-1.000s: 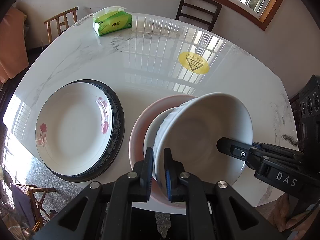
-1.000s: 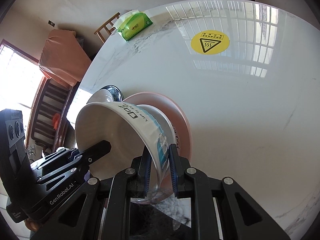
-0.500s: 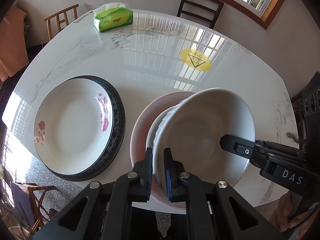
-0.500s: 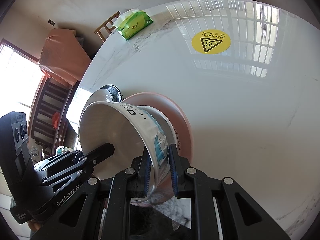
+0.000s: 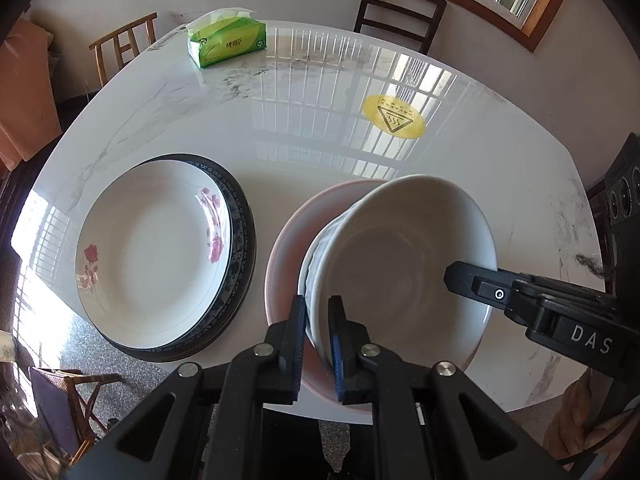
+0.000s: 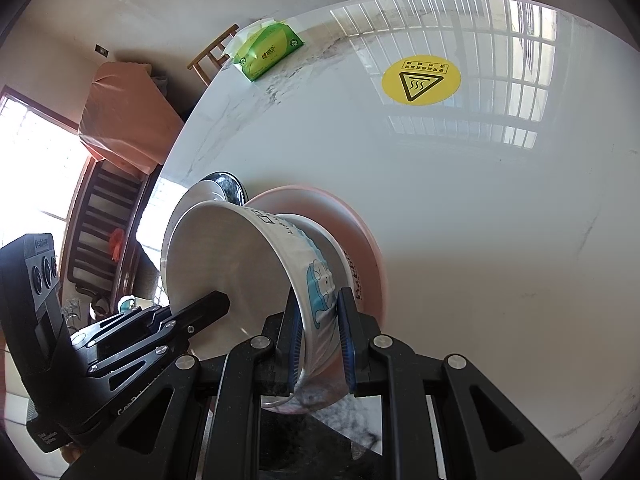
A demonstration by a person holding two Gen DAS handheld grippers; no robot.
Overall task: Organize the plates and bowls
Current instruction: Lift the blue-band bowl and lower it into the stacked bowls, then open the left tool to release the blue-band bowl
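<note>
A large white bowl (image 5: 404, 256) with blue print on its side (image 6: 288, 256) is held tilted over a pink plate (image 5: 296, 236), which also shows in the right wrist view (image 6: 352, 224). A smaller white ribbed bowl (image 5: 316, 256) sits under it on the pink plate. My left gripper (image 5: 318, 344) is shut on the white bowl's near rim. My right gripper (image 6: 318, 340) is shut on its opposite rim. A white plate with red roses (image 5: 152, 244) lies stacked on a dark blue-rimmed plate (image 5: 240, 240) at the left.
A green tissue pack (image 5: 226, 42) lies at the far side of the white marble table (image 5: 280, 128). A yellow heat-warning sticker (image 5: 393, 116) is on the table. Chairs (image 5: 400, 12) stand around it. The table's near edge is just below the plates.
Both grippers have drawn the white bowl slightly back and settled it lower over the pink plate; the view has shifted a little. Both grips stay shut on the rim.
</note>
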